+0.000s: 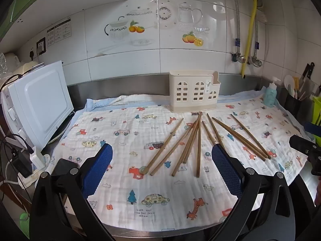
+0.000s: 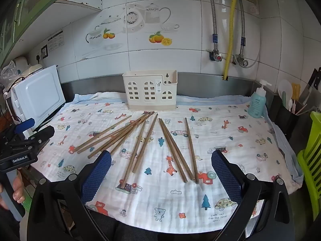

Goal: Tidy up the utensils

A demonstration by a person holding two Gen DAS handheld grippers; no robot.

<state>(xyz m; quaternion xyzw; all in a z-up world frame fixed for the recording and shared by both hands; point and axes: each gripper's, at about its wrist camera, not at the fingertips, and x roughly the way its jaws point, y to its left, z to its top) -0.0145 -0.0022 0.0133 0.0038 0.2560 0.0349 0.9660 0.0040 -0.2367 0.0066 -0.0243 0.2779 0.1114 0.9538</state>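
Observation:
Several brown wooden chopsticks [image 1: 197,140] lie fanned out on a white printed cloth [image 1: 140,190]; they also show in the right wrist view [image 2: 140,140]. A cream plastic utensil holder [image 1: 193,91] stands upright at the back by the wall, also in the right wrist view [image 2: 150,90]. My left gripper [image 1: 161,150] is open and empty, hovering near the chopsticks' front ends. My right gripper [image 2: 160,156] is open and empty above the front of the cloth [image 2: 160,200]. Each gripper shows at the edge of the other's view.
A white appliance [image 1: 40,104] stands at the left with cables and a power strip [image 1: 30,170]. A teal soap bottle [image 2: 257,102] stands at the back right. A black utensil pot [image 2: 289,116] and a green rack [image 2: 313,156] stand at the right. Pipes run down the tiled wall.

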